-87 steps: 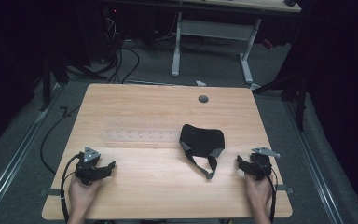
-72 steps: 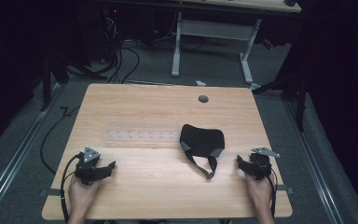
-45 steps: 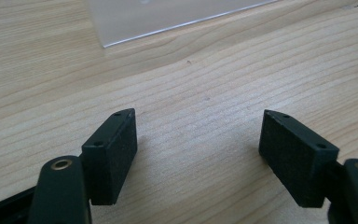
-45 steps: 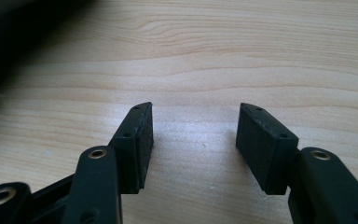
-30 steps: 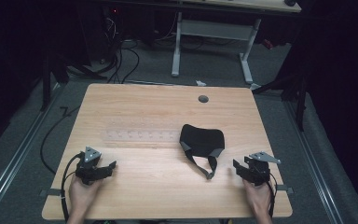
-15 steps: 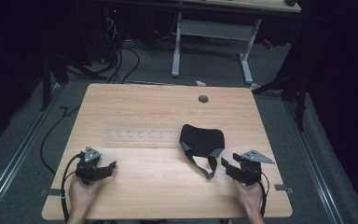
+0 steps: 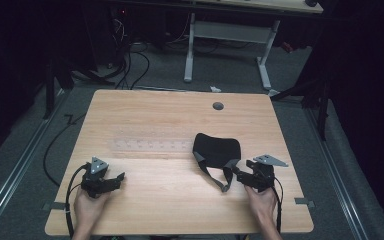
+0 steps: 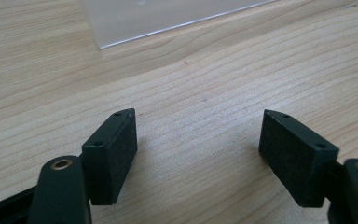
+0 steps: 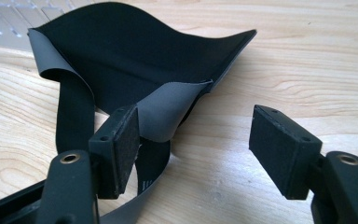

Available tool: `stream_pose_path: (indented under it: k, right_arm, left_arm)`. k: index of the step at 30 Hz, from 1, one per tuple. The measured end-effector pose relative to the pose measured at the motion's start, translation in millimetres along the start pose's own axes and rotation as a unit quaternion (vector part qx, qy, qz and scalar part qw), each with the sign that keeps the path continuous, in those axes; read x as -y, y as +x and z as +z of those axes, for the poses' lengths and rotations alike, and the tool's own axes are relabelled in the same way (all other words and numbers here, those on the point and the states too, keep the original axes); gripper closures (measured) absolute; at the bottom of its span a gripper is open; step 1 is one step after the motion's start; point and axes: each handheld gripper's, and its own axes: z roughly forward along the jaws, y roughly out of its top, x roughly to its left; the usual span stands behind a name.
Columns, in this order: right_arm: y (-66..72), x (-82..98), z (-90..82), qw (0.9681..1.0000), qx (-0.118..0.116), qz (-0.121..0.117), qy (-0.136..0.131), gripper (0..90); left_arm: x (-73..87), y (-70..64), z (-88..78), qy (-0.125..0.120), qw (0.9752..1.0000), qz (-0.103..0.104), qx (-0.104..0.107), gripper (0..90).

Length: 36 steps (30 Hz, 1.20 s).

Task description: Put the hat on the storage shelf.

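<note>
Black mask (image 7: 217,149) on surface (image 7: 155,120), its grey strap (image 9: 168,112) just ahead of right gripper (image 7: 240,176), fingers just widened, grasping nothing; left gripper (image 7: 116,179) fingers likewise released.

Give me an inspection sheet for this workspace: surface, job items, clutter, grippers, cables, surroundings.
Surface: light wooden table with a round grommet hole near the far edge.
Job's things: black fabric eye mask with grey strap lying flat, right of centre, strap looping toward the near edge.
Clutter: clear plastic ruler lying flat mid-table.
Grippers: left gripper open over bare wood; right gripper open, its jaws have just been opening, strap beside its left pad, not pinched.
Cables: black cable trailing from the left gripper; more cables on the floor beyond.
Surroundings: grey carpet, white desk frame behind, dark room.
</note>
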Motion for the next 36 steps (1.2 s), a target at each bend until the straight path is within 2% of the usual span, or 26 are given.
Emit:
stream_pose_path:
  k: [4, 8, 12, 18, 22, 30, 36]
  right_arm:
    - [0.4, -1.3, 9.3, 0.9999, -0.003, 0.007, 0.008, 33.8]
    - [3.2, -5.8, 14.8, 1.0000, -0.001, -0.003, 0.009, 34.1]
    - [4.7, -9.1, 19.9, 0.9999, 0.002, -0.002, 0.014, 34.6]
    - [1.9, -8.0, 33.0, 0.9996, 0.001, 0.012, 0.026, 37.2]
    - [2.7, -7.5, 35.8, 0.9996, -0.001, 0.013, 0.024, 39.1]
    - [3.6, -6.1, 40.5, 0.9996, -0.009, 0.019, 0.022, 49.4]
    - [5.7, -5.1, 41.2, 0.9997, -0.012, 0.007, 0.021, 61.9]
  left_arm:
    - [0.0, 0.0, 0.0, 0.000, 1.0000, 0.000, 0.000, 28.3]
    - [0.1, -0.1, -0.2, 0.001, 1.0000, 0.001, 0.002, 28.2]
    - [0.1, -0.2, -0.1, 0.001, 1.0000, 0.001, 0.002, 28.2]
    - [0.1, -0.2, -0.2, 0.001, 1.0000, 0.001, 0.002, 28.2]
    - [0.2, -0.3, -0.3, 0.001, 1.0000, 0.001, 0.002, 28.2]
    - [0.3, -0.4, -0.3, 0.001, 1.0000, 0.001, 0.002, 28.2]
    - [0.3, -0.4, -0.4, 0.001, 1.0000, 0.001, 0.002, 28.2]
